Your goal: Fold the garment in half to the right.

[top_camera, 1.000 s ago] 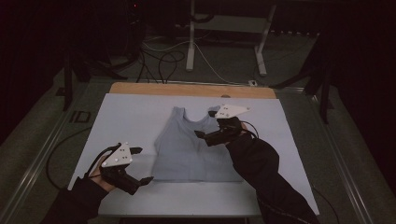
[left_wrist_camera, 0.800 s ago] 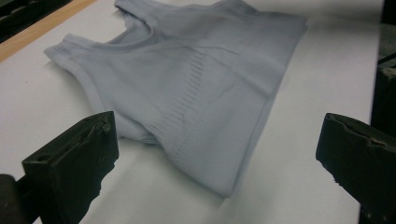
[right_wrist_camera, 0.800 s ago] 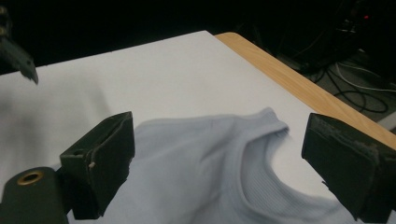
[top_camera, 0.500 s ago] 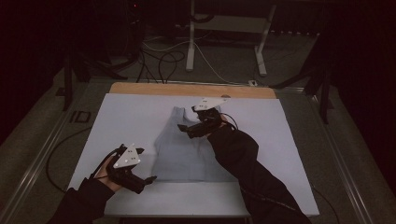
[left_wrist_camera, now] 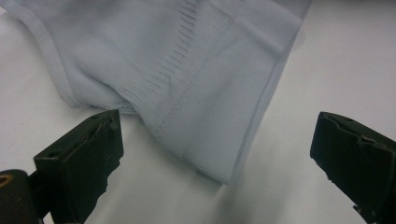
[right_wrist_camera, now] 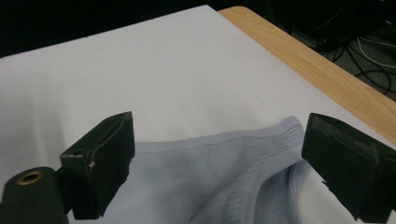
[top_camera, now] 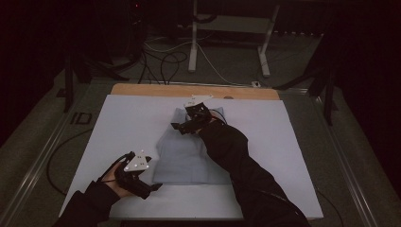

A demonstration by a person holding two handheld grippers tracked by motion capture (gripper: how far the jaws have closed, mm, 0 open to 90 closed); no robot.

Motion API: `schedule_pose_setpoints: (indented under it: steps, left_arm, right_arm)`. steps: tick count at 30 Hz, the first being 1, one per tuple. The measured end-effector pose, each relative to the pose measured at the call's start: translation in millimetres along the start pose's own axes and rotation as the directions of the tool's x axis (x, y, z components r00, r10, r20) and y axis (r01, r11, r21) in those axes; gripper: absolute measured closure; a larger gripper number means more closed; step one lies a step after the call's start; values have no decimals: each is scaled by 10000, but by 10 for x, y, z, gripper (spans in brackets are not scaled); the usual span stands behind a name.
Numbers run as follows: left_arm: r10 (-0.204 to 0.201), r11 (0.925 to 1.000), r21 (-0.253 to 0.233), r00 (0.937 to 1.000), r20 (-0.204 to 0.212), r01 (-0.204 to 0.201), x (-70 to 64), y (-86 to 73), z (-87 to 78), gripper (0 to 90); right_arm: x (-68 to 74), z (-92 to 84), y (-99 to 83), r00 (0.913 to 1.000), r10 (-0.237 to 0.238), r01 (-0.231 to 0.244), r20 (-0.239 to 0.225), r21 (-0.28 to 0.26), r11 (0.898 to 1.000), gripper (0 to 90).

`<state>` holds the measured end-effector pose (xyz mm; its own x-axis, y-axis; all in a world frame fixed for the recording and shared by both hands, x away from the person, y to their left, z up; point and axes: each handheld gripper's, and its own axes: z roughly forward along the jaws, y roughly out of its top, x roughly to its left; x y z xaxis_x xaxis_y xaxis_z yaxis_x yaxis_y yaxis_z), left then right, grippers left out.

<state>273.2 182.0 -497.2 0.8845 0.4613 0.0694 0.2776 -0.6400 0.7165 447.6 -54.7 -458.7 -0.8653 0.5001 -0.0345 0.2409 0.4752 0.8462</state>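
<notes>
Pale blue-grey knit fabric, a sleeveless vest top (top_camera: 187,151), lies flat near the middle of the white-covered surface (top_camera: 123,123), its hem toward the person and its shoulder straps toward the far wooden edge strip (top_camera: 142,90). The left tongs (top_camera: 153,187) sit at the near left corner of the hem; in the left gripper view that ribbed corner (left_wrist_camera: 219,154) lies between the two black jaws, which stand wide apart and grip nothing. The right tongs (top_camera: 178,127) reach across the garment to the far left shoulder strap; in the right gripper view the perforated strap edge (right_wrist_camera: 280,135) lies between jaws that are likewise spread wide, with nothing held.

The work in hand looks like a fold along the garment's left side, with both tongs about to pinch. The risks lie in the pinch itself. If either pair closes too shallowly, the thin knit may slip out as it is lifted. If the left tongs close too deep, they may catch only one layer, or bunch the hem corner, giving a crooked fold. The right forearm (top_camera: 236,156) lies over the body of the vest, so a lift could drag the cloth and wrinkle it.
</notes>
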Motion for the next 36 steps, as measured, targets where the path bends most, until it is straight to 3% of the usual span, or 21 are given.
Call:
schedule_pose_setpoints:
  steps: [4,10,16,19,24,31,36]
  left_arm:
    - [319,9993,189,9991,276,-324,18,-47,62,75]
    - [145,9983,559,9993,354,-165,82,-94,160,141]
    - [337,9964,762,9982,496,-374,76,-123,224,169]
    - [229,9964,804,9979,600,-277,84,-137,241,200]
    - [257,9959,851,9975,652,-312,97,-148,262,331]
    - [551,9927,1041,9966,606,-612,101,-158,315,438]
    - [547,9933,975,9957,749,-619,124,-141,327,546]
  right_arm:
    - [-61,82,-45,9999,100,-100,-77,59,9999,96]
    - [-141,197,-84,9995,319,-320,52,335,9989,96]
    - [-214,310,-103,9995,292,-298,96,627,9976,96]
    - [-242,358,-104,9995,305,-313,127,677,9972,96]
    - [-352,499,-79,9978,574,-598,321,811,9949,96]
    - [-466,630,-89,9950,889,-933,464,1040,9902,108]
    - [-500,678,-87,9949,850,-909,543,1187,9888,120]
